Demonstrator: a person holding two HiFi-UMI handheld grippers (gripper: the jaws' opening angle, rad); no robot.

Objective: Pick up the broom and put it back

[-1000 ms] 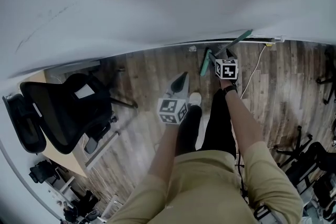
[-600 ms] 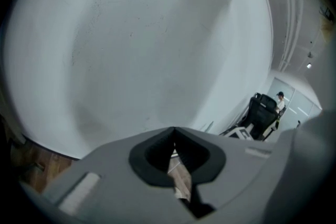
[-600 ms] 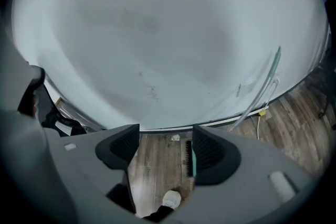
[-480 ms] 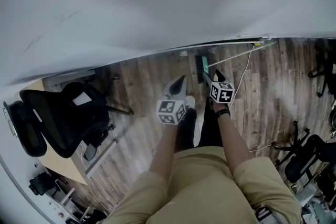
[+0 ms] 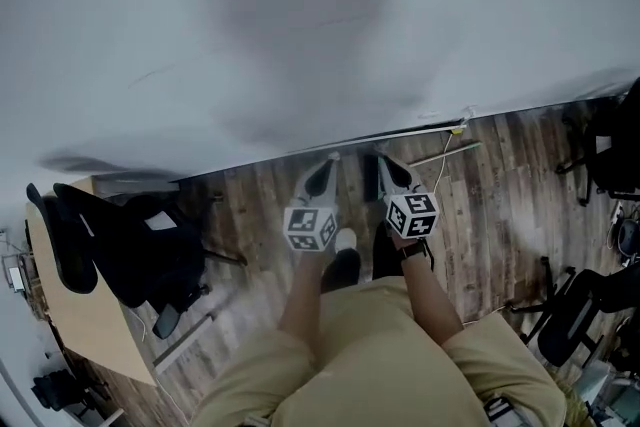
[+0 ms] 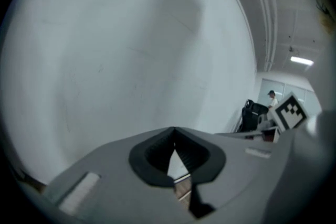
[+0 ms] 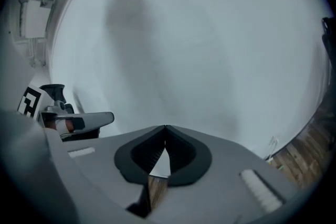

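The broom lies on the wooden floor along the foot of the white wall; only its thin handle (image 5: pixel 455 152) shows in the head view, to the right of my right gripper. Both grippers are held up side by side, pointing at the wall. My left gripper (image 5: pixel 322 173) is shut with nothing in it, its tips meeting (image 6: pixel 174 145). My right gripper (image 5: pixel 384 165) has just been closing; its jaws are now shut and empty (image 7: pixel 165 139). Each gripper shows in the other's view: the left gripper (image 7: pixel 84 121) and the right gripper's marker cube (image 6: pixel 290 111).
A black office chair (image 5: pixel 135 250) and a wooden desk (image 5: pixel 85 320) stand at the left. More black chairs (image 5: pixel 585 300) are at the right, and a thin cable (image 5: pixel 445 155) runs from the wall. A person (image 6: pixel 271 98) stands far off.
Both grippers have risen from near the floor to face the wall. The right gripper has left the broom and closed. The broom now lies flat along the wall.
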